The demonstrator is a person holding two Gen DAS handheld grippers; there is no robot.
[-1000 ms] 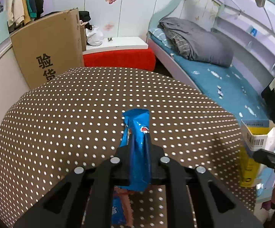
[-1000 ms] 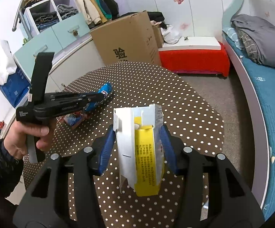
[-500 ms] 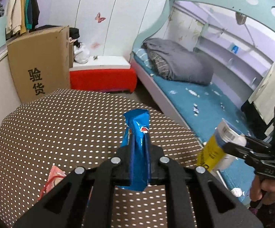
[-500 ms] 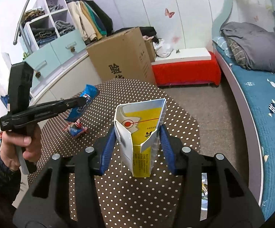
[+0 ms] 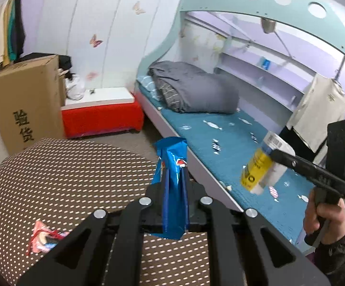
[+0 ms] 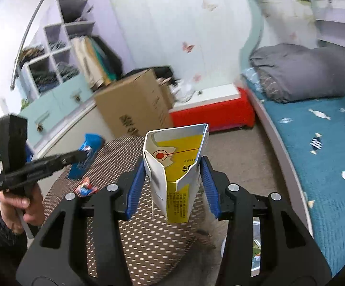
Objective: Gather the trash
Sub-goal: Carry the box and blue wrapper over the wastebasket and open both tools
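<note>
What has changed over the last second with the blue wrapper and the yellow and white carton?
Both were carried up and off the brown polka-dot table toward the bed side: the left gripper with the crinkled blue snack wrapper, the right gripper with the opened yellow and white carton. Neither grip changed. The small red wrapper stays on the table.

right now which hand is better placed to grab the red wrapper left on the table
Neither is free: the left gripper is shut on the blue wrapper and the right gripper clamps the yellow carton. The left is nearer the red wrapper.
</note>
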